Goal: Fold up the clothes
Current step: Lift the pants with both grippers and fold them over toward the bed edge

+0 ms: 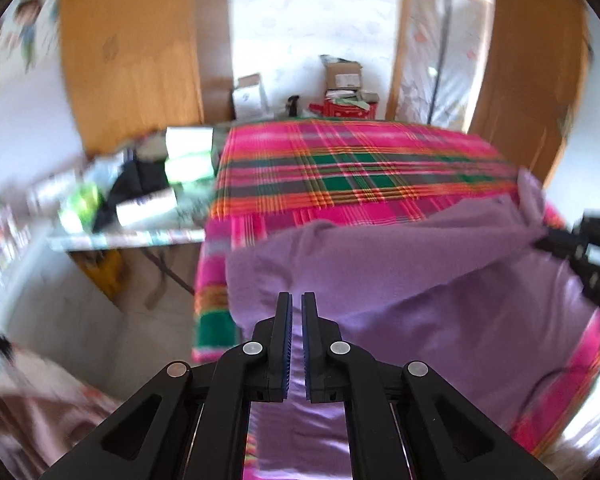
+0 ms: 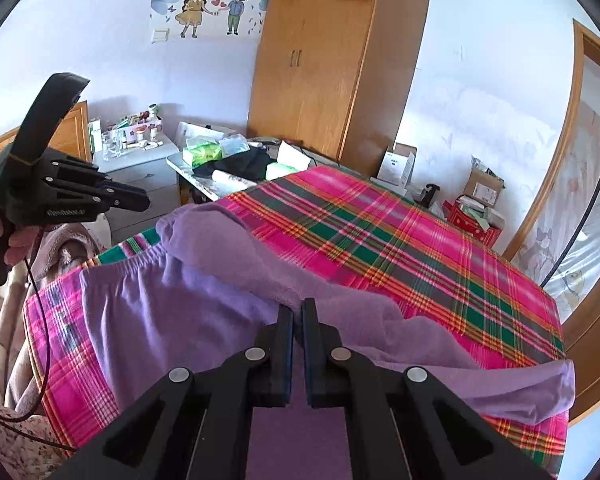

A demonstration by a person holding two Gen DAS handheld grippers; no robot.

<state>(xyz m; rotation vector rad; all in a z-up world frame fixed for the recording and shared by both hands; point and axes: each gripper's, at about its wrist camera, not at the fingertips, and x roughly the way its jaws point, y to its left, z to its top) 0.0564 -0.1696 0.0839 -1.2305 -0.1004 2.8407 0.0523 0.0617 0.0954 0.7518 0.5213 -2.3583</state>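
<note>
Purple trousers (image 1: 400,280) fill the left wrist view's lower centre on the plaid bed (image 1: 340,168); the left gripper (image 1: 296,300) has closed jaws, apparently empty. Right wrist view: the right gripper (image 2: 298,306), low centre, clamps the trousers' (image 2: 172,320) fleecy fold, left gripper (image 2: 140,200) hanging at the left edge.

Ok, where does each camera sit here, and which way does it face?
Left wrist: on the left gripper, facing across the purple garment and plaid bed toward a doorway; own fingers, right gripper at right edge.
Right wrist: on the right gripper, facing the wardrobe; own fingers, a hand holding the left gripper.
Both show: garment, bed.
</note>
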